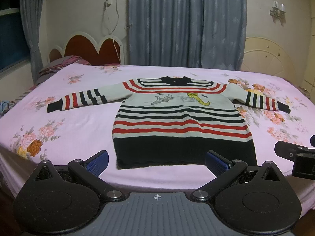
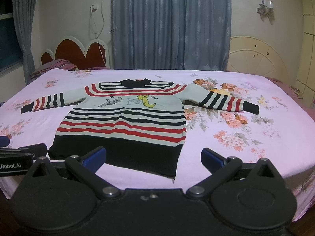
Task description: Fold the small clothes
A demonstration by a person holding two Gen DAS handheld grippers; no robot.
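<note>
left sleeve [image 1: 78, 99]: stretched out flat toward the left side of the bed [image 1: 59, 129], dark cuff at the far tip, nothing touching it

left gripper [image 1: 157, 162]: fingers spread wide, holding nothing, hovering at the near bed edge right in front of the hem

sweater [image 1: 181, 122]: little striped knit, laid face up and fully spread on the pink floral sheet, collar pointing away, black hem band closest to us, cartoon print on the chest

right gripper [image 2: 153, 160]: also wide open and empty, sitting just off the hem's right corner

right sleeve [image 2: 226, 100]: out flat to the right, lying over the flower print

step: looks like square one, no fold made yet imo

next move: probably each gripper heads out to a sleeve or a side edge, pinches just the top bit of knit, and brings it inward over the body. Need a clean pinch so the sheet doesn't come along.
</note>
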